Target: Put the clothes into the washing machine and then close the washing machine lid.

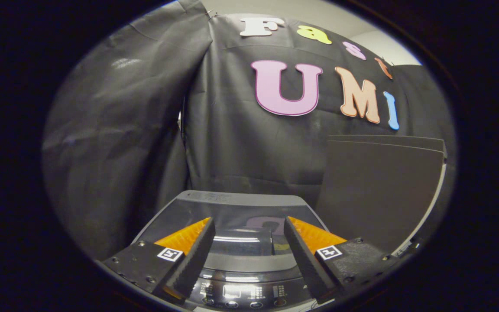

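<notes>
We look along the gripper [247,223] from above and a bit behind the washing machine [241,203]. The fingers [193,255] stand wide apart, w/ nothing between them and nothing held; they touch no thing as far as we can tell.

The washing machine is a top-loader, just below and ahead of the fingers. Its lid [241,216] lies flat, i.e. it is closed. The lid has a grey frame and a dark glossy window, and the window reflects light and some colour from the wall. The control panel [241,294] w/ small buttons and markings is on the near edge of the machine, between the bases of the two fingers; the markings are too small to read. Between the panel and the window runs a grey strip.

We cannot see clothes in this view; the window is too dark and shiny to tell what is inside the drum.

Right of the machine, beyond the right finger, a dark flat board [379,190] stands upright w/ a pale edge on its right side. It is near the machine, but we cannot tell if they touch. Behind everything hangs the black cloth wall [124,130] of the booth, w/ folds and a seam at the corner left of the machine.
</notes>
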### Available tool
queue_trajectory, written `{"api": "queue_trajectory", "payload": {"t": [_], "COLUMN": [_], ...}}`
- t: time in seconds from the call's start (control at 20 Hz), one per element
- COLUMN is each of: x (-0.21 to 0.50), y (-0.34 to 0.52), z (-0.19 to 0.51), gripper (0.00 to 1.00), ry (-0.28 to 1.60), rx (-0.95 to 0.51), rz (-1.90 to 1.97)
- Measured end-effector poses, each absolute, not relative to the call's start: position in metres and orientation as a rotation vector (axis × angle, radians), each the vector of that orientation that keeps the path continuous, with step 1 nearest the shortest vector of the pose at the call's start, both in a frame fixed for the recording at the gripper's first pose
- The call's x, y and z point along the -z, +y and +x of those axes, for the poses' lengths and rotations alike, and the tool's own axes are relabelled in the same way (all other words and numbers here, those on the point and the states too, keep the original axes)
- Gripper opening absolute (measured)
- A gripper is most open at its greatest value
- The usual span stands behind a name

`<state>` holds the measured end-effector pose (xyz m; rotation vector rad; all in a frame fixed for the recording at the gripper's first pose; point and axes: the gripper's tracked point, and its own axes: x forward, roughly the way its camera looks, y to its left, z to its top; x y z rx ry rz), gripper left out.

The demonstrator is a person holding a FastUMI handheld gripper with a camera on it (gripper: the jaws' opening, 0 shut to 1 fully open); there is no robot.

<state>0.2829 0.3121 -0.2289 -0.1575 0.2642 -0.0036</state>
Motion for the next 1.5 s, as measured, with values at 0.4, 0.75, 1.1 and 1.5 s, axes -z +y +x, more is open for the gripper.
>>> {"api": "queue_trajectory", "payload": {"t": [0.4,0.75,1.1,1.5], "x": [0.180,0.121,0.067,0.035], "y": [0.295,0.275,0.249,0.238], "z": [0.237,0.202,0.158,0.095], "gripper": [0.97,0.97,0.96,0.96], "ry": [0.244,0.231,0.183,0.155], "rx": [0.009,-0.019,-0.029,-0.102], "rz": [-0.088,-0.038,-0.011,0.014]}}
